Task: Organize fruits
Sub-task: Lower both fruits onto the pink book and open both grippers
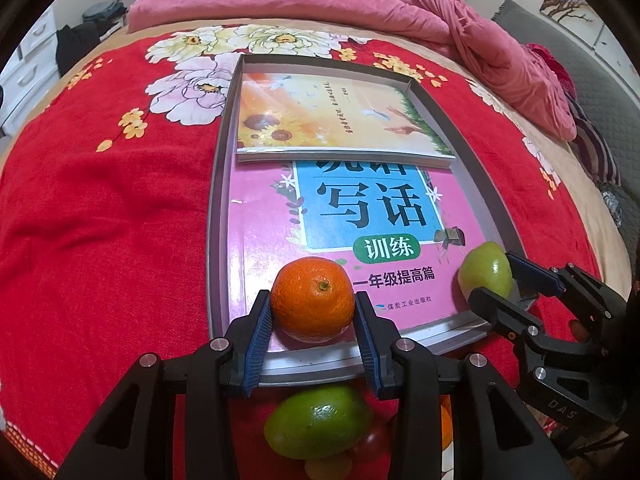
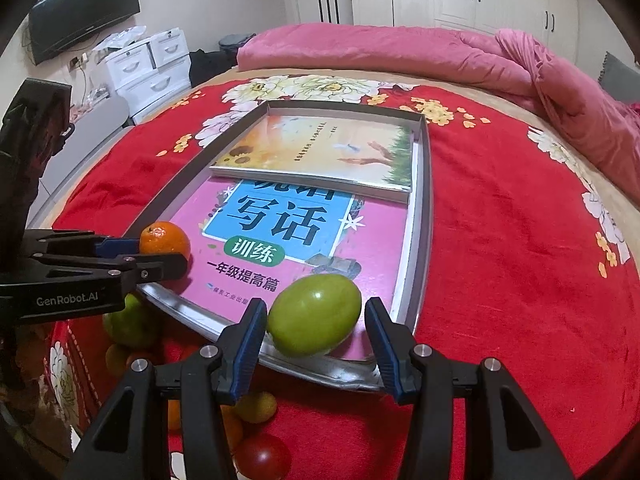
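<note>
A grey tray [image 1: 218, 216] lies on the red bed cover with two books in it. My left gripper [image 1: 314, 312] is shut on an orange [image 1: 313, 298], which rests on the pink book [image 1: 260, 248] at the tray's near edge; the orange also shows in the right wrist view [image 2: 165, 240]. My right gripper [image 2: 316, 328] is open around a green fruit [image 2: 314, 314] that sits on the pink book near the tray's front right corner; its pads stand apart from the fruit. The right gripper [image 1: 496, 280] and green fruit [image 1: 484, 270] show in the left view.
More fruit lies on the cover in front of the tray: a green one [image 1: 316, 420], a red tomato [image 2: 262, 456], yellow and orange ones [image 2: 256, 406]. A sunflower book [image 1: 332, 116] fills the tray's far half. A pink quilt [image 2: 520, 76] lies behind.
</note>
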